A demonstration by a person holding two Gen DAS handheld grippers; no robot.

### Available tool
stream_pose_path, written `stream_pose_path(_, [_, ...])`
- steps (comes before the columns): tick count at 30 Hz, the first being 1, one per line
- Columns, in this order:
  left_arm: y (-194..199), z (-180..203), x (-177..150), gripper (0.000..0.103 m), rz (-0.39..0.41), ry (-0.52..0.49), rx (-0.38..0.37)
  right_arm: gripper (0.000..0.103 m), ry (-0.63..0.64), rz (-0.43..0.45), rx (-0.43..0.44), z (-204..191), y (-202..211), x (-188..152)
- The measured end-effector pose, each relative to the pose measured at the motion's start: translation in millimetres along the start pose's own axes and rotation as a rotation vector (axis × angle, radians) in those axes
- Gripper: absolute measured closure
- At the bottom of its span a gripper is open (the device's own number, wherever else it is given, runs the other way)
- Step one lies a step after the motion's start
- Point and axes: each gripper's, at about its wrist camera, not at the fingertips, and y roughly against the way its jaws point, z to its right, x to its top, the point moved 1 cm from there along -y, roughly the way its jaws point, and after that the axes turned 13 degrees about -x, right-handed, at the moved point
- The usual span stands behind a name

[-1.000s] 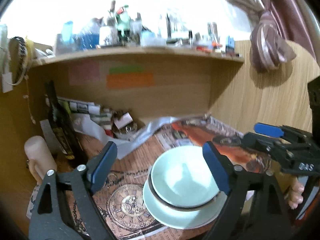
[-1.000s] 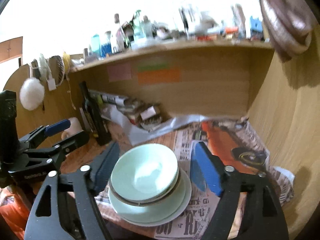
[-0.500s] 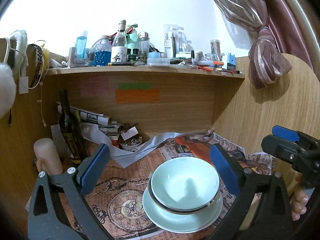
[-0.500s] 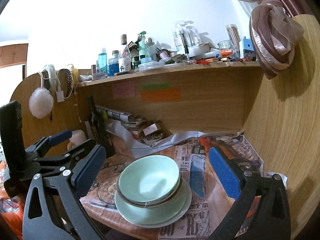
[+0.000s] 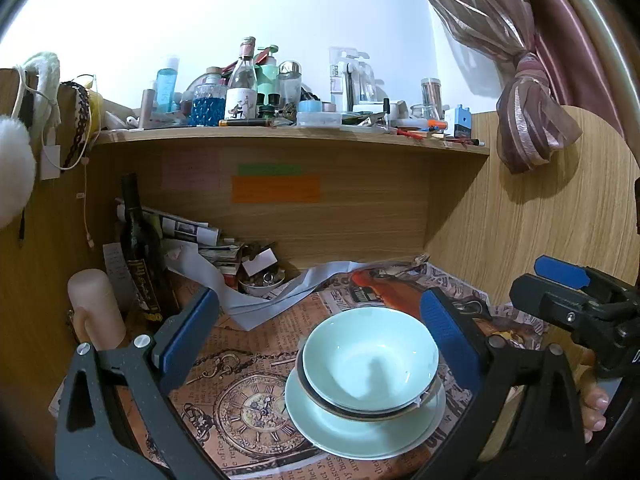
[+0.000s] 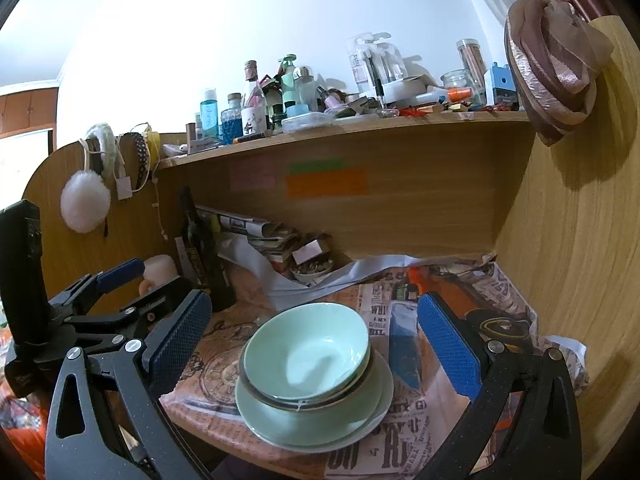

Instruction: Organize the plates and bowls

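Bowl (image 5: 370,356) and plate (image 5: 360,432), both pale green, sit stacked near the front edge of the bench (image 5: 256,344), on the printed paper that covers it. A second, dark-rimmed dish seems to be nested between them; only its rim shows.

Left wrist view: left claw (image 5: 316,336) spread wide, nothing between the pads. The stack lies nearer its right finger, apart from both pads. Right claw (image 5: 560,280) visible at the right edge, also clear of the stack. Dark bottle (image 5: 138,248) and pale cylinder (image 5: 94,304) stand at the left back corner; a small dish of odds and ends (image 5: 262,282) sits against the back wall, well apart from the stack.

Right wrist view: right claw (image 6: 312,340) spread wide, empty. The stack lies between its fingers, touching neither. Left claw (image 6: 132,280) at the left, beside the bottle (image 6: 200,248), jaws apart.

Judgement: stacking step looks done, both claws free of the crockery. Task appears at or near its end, since no loose plate or bowl is in view.

Next move, if any: check that the bowl sits level in the dish below it, as its rim looks slightly off-centre toward the right. A correction would call for a light pinch on the rim, with the plate kept from sliding on the paper toward the front edge.
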Motion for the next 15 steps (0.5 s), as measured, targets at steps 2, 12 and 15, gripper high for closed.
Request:
stream_pose_path(2, [0.1, 0.5, -0.7, 0.001, -0.001, 0.002, 0.000, 0.000, -0.001, -0.001, 0.003, 0.1, -0.9, 0.2])
stream_pose_path(12, [-4.0, 3.1, -1.2, 0.001, -0.009, 0.010, 0.004, 0.000, -0.005, -0.004, 0.008, -0.5, -2.9, -0.3])
stream_pose_path(15, [-4.2, 3.5, -1.1, 0.000, -0.008, 0.010, 0.006, 0.000, -0.008, -0.006, 0.010, -0.4, -3.0, -0.3])
